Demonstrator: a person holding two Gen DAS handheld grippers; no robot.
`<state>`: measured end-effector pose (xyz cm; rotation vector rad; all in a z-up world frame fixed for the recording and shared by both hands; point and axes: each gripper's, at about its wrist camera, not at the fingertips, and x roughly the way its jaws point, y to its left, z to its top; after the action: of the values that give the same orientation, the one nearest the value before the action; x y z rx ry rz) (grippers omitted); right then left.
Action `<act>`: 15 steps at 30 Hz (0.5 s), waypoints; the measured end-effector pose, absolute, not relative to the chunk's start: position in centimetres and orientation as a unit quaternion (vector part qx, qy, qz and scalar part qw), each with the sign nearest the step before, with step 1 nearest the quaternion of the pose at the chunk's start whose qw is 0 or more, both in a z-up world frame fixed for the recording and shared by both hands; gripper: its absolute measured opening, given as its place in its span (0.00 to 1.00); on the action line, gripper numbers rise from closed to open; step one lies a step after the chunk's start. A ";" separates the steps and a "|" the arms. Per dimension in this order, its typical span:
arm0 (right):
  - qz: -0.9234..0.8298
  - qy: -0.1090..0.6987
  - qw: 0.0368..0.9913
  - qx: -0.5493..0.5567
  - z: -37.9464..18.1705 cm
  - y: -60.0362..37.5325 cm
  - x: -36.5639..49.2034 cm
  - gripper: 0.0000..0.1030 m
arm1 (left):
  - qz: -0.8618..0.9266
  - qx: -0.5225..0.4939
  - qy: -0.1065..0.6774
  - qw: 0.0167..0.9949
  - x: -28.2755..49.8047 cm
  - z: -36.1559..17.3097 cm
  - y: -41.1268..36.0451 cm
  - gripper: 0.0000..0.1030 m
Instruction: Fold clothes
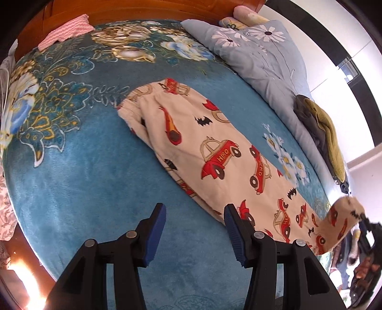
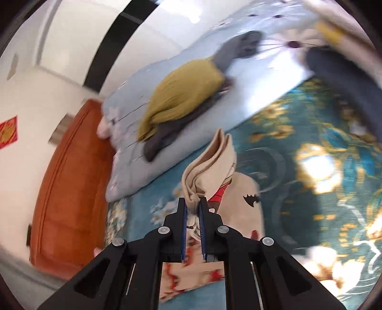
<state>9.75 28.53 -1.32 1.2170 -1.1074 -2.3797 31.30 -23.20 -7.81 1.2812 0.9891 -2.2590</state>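
Cream children's trousers (image 1: 210, 152) printed with red cars and black bats lie folded lengthwise on the blue floral blanket (image 1: 83, 178), waistband at the far end. My left gripper (image 1: 194, 212) is open and empty, just above the blanket beside the trousers' near edge. My right gripper (image 2: 193, 202) is shut on the trousers' leg end (image 2: 210, 162) and lifts it off the blanket; it also shows in the left wrist view (image 1: 363, 221) at the far right, holding the raised cuff (image 1: 341, 219).
A grey-blue daisy quilt (image 1: 262, 54) lies along the bed's far side with olive and dark grey clothes (image 1: 327, 138) piled on it. A pink striped cloth (image 1: 69, 29) sits by the wooden headboard (image 1: 133, 10). An orange-brown bed end (image 2: 71, 178) shows in the right view.
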 end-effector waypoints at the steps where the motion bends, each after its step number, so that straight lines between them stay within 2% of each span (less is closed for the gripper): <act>1: -0.812 -0.374 0.138 0.426 -1.2 26.6 9.2 0.09 | -0.798 0.451 0.356 0.181 31.5 -7.9 -23.5 0.53; 5: -0.795 -0.346 0.191 0.461 -1.0 19.2 7.0 0.09 | -0.792 0.442 0.378 0.185 32.1 -8.3 -24.9 0.53; 15: -0.753 -0.154 0.239 0.594 -6.7 1.8 6.0 0.09 | -0.776 0.429 0.417 0.199 33.6 -9.8 -27.9 0.53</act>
<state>6.05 1.83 -6.70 1.6254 -0.4214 -2.0609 33.60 -27.94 -9.82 1.2011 1.1665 -2.1705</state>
